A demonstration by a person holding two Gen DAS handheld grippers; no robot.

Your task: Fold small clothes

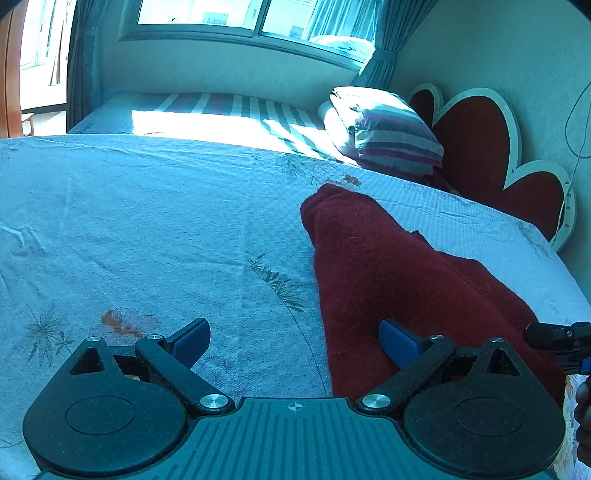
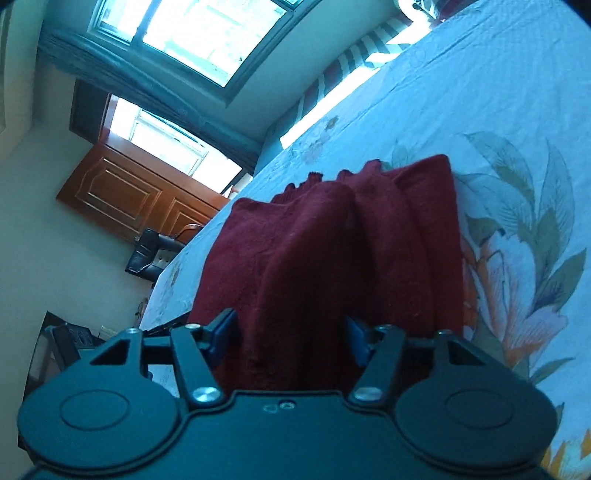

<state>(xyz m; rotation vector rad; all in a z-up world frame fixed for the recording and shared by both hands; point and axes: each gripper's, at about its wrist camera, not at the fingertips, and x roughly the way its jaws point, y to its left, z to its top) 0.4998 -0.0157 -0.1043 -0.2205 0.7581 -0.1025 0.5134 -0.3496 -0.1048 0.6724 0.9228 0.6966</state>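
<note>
A dark red knitted garment [image 1: 388, 277] lies partly folded on the bed's pale floral sheet [image 1: 147, 221], running from the middle toward the near right. My left gripper [image 1: 295, 341] hovers open just off the garment's left edge; its right pad [image 1: 399, 341] is over the red knit and nothing is between the pads. In the right wrist view the garment [image 2: 332, 229] forms a raised ridge that runs between the fingers of my right gripper [image 2: 291, 336]. The blue pads stand apart beside the ridge without squeezing it. The right gripper's tip [image 1: 557, 336] shows at the left view's right edge.
A stack of folded striped bedding [image 1: 384, 125] sits at the bed's far right by a red scalloped headboard [image 1: 476, 140]. A window [image 1: 236, 14] is behind the bed. A wooden door [image 2: 129, 192] and a black chair [image 2: 147, 254] stand beyond the bed's edge.
</note>
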